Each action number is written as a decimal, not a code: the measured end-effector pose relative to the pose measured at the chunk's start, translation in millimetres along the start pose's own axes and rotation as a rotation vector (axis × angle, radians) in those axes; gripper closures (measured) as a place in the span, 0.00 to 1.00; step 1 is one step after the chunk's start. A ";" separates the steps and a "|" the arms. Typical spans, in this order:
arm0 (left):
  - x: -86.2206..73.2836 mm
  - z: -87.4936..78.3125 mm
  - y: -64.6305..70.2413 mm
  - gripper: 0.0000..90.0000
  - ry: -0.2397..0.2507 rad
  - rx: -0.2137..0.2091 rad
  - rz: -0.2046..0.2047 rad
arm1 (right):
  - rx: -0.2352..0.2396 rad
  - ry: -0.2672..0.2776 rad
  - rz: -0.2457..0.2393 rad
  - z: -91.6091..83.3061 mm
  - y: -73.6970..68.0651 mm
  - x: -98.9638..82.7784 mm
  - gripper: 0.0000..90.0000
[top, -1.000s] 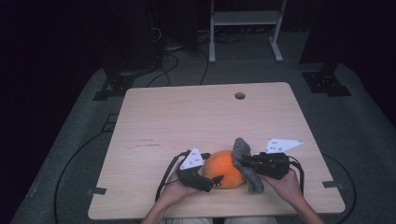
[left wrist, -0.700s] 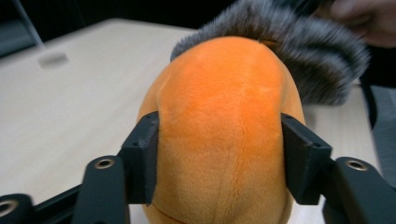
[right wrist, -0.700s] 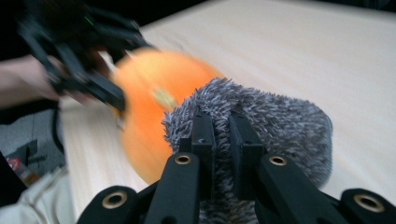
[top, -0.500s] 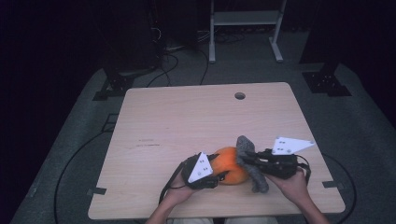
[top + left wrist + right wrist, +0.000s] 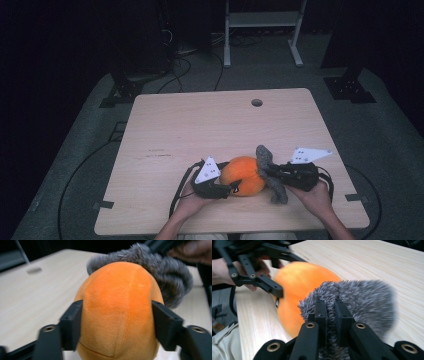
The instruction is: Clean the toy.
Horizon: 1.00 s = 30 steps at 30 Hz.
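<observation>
While both hands work at the near edge of the worktop (image 5: 200, 125), an orange plush ball (image 5: 243, 175) with a grey furry piece (image 5: 270, 172) at its right end lies between two sets of tongs, near the middle of the near side. The left tongs (image 5: 232, 189) have just been closing and then easing a little; the left gripper view shows their black pads (image 5: 72, 326) pressed against both flanks of the orange body (image 5: 120, 312), so they are clamped on it. The right tongs (image 5: 270, 174) are drawn together on the grey fur, and the right gripper view shows the two jaws nearly meeting with the grey tuft (image 5: 354, 302) pinched between them.

Judging by how things lie, both grips are made and the work seems to be at the pulling or separating stage: the grey piece is not yet off, since it sits tight against the orange ball in all three views. What is left, on this reading, is to draw the two apart. Whether the fur is sewn on or only slipped over cannot be told.

The toy's long axis runs left to right across the worktop, roughly parallel to the near edge. Its orange end points left toward the left hand (image 5: 192, 202), and its grey end points right toward the right hand (image 5: 315, 197), with the fur draped from far to near across that end.
</observation>
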State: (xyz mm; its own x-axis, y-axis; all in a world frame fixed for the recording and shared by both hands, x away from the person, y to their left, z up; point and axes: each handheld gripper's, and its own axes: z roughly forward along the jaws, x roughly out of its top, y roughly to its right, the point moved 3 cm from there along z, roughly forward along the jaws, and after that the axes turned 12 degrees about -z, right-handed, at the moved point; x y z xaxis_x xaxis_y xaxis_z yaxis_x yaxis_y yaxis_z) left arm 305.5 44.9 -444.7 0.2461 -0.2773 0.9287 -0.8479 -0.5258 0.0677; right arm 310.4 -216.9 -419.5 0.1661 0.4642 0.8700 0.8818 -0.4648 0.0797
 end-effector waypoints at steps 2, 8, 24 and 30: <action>4.1 -2.8 6.8 0.44 0.023 0.048 0.106 | -0.008 0.047 -0.004 -12.4 0.2 7.0 0.91; 5.9 -3.5 14.1 0.43 0.002 0.024 0.194 | 0.009 0.060 -0.115 -3.7 -16.2 39.7 0.91; -0.8 -2.0 -3.3 0.41 0.002 -0.012 -0.054 | -0.040 -0.013 -0.065 -3.0 -8.8 13.1 0.91; 3.9 2.2 15.7 0.42 -0.006 0.021 0.087 | 0.003 0.044 -0.171 -6.3 -39.1 49.2 0.91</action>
State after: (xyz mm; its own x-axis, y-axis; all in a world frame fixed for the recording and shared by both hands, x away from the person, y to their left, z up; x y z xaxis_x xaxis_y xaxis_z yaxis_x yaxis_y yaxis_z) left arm 294.1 33.8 -440.9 0.1743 -0.3277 0.9286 -0.8564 -0.5159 -0.0213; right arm 281.3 -180.6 -376.8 -0.0057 0.5023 0.8647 0.8969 -0.3797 0.2265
